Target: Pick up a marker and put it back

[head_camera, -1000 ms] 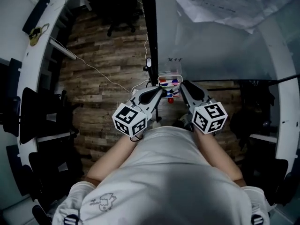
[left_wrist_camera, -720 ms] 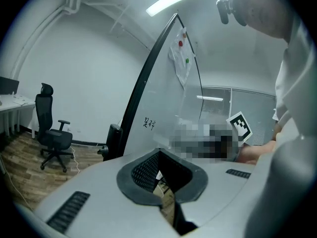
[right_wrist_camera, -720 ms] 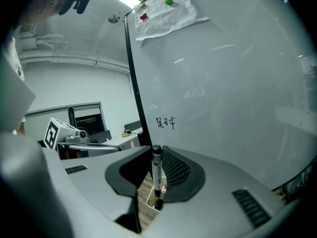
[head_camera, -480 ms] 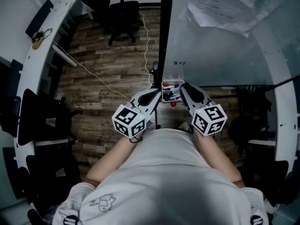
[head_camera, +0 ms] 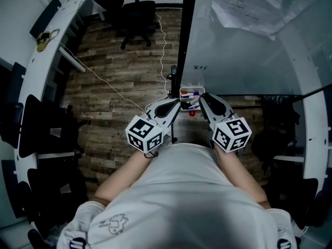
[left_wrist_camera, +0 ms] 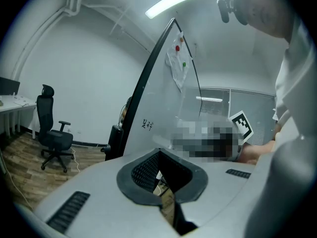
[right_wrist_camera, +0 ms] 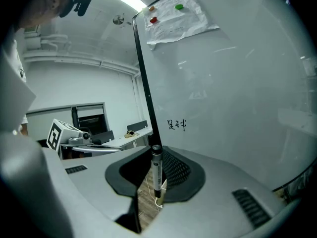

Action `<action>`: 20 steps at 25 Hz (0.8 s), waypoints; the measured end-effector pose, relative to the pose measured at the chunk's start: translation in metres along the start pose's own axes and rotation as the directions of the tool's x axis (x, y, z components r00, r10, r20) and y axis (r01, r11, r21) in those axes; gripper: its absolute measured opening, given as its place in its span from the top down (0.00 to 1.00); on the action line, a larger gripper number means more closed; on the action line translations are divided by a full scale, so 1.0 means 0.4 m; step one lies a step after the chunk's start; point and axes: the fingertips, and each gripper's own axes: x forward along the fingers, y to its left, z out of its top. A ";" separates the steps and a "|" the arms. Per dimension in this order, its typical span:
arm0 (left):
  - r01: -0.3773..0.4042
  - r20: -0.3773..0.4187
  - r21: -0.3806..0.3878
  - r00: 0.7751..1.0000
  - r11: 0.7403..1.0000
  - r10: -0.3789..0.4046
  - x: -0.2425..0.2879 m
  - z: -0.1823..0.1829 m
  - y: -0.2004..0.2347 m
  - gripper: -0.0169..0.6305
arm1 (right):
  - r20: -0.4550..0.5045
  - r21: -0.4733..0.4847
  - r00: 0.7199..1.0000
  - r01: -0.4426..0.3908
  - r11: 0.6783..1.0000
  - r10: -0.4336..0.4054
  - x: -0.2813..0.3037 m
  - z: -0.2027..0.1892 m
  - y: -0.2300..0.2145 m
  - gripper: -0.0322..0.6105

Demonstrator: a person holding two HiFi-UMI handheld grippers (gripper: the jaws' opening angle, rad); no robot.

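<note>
In the head view we hold the left tongs point(head_camera: 175, 105) and right tongs point(head_camera: 201, 98) low before our torso. Their tips are beside the marker tray point(head_camera: 190, 93) at the lower edge of the whiteboard point(head_camera: 249, 56), whose small handwritten scribble point(head_camera: 200, 67) we cannot read. In the left gripper view the tongs stand a narrow slit apart, holding nothing. In the right gripper view the tongs pinch a dark marker point(right_wrist_camera: 156, 175) upright.

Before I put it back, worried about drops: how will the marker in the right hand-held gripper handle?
The marker looks stiff and probably light: a slim dark barrel upright in the right hand-held gripper. Its smooth round body may slip, and would likely roll once laid down.
</note>
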 end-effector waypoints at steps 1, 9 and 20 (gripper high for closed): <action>-0.001 0.001 -0.004 1.000 1.000 0.001 0.001 -0.002 -0.005 0.97 | 0.003 -0.003 1.000 -0.003 1.000 0.003 -0.006 0.001 -0.001 0.83; -0.017 0.027 -0.006 0.999 1.000 0.018 0.032 0.004 -0.069 0.97 | 0.021 -0.004 0.999 -0.031 1.000 0.031 -0.070 0.014 -0.033 0.83; -0.075 0.060 0.029 0.995 0.997 0.074 0.096 -0.014 -0.208 0.97 | 0.069 -0.027 0.995 -0.072 0.997 0.073 -0.234 0.015 -0.100 0.83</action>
